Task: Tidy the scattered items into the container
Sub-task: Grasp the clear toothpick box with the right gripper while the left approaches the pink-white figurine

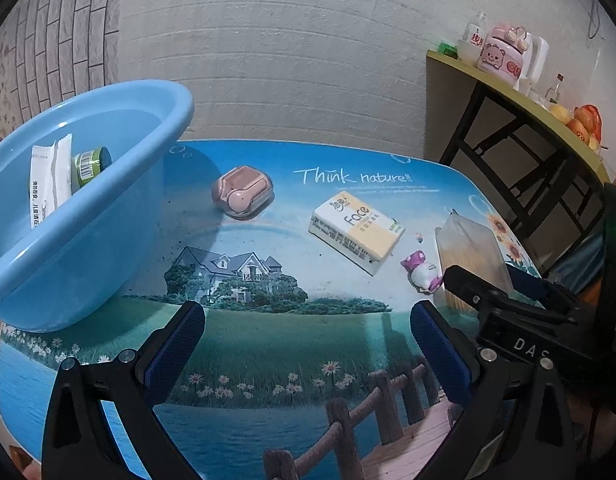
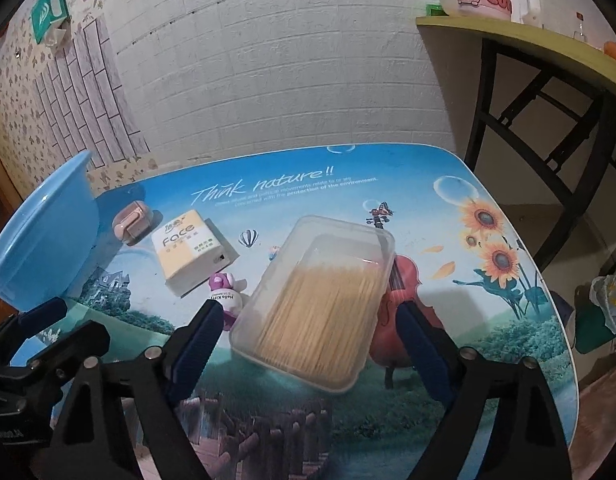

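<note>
Right gripper [image 2: 308, 336] jaws wide, straddling clear toothpick box [image 2: 314, 300] on table [image 2: 488, 360], pads not touching. Left gripper [image 1: 308, 344] open, empty. Blue basin [image 1: 87, 216] far left, holds packet [image 1: 47, 184], jar [image 1: 92, 164].

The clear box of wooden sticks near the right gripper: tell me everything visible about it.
The clear plastic box is a shallow rectangle with rounded corners and a frosted, see-through lid, packed with pale wooden sticks lying lengthwise. It lies flat and closed on the printed tabletop, set diagonally, partly covering the violin picture. The right gripper has its jaws spread on either side of the near end; the pads do not visibly press it. A small pink-and-white figurine stands close beside its left edge.
</note>
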### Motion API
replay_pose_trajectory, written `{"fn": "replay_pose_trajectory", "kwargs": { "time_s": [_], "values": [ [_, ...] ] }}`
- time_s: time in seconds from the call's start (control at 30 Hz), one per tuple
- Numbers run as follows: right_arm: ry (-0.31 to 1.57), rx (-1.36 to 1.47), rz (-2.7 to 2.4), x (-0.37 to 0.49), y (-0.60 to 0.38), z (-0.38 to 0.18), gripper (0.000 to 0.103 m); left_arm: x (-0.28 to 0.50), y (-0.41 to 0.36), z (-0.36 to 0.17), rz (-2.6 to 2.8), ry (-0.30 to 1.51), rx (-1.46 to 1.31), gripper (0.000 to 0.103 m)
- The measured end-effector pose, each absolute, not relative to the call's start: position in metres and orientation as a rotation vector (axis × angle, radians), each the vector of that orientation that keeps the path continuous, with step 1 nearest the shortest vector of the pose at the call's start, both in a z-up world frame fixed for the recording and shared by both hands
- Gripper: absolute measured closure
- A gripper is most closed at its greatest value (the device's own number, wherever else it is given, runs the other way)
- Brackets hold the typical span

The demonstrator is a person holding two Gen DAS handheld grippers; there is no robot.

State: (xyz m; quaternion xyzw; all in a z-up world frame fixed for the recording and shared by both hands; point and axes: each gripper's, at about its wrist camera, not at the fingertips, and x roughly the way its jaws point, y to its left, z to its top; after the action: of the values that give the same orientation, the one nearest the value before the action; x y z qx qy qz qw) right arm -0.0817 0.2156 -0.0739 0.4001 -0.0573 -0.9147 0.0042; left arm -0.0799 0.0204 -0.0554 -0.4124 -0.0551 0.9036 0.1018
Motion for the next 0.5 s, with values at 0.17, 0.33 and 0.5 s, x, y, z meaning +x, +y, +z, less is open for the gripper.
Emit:
{"fn": "replay_pose_trajectory", "kwargs": {
  "time_s": [0.17,0.33,0.5],
  "values": [
    [-0.205,1.272,-2.840,-0.083,0.221,-0.078,0.029,-0.084,0.023,-0.056,2.661,-0.151,-1.227,0.000],
    [-0.221,1.244,-2.831,-0.080,0.228,-0.078,0.032,-0.088,0.028,-0.058,2.658,-0.139,-1.228,0.000],
    [-0.224,1.240,-2.826,-0.079,0.232,-0.076,0.033,-0.093,0.032,-0.056,2.658,-0.128,-1.230,0.000]
  ]
}}
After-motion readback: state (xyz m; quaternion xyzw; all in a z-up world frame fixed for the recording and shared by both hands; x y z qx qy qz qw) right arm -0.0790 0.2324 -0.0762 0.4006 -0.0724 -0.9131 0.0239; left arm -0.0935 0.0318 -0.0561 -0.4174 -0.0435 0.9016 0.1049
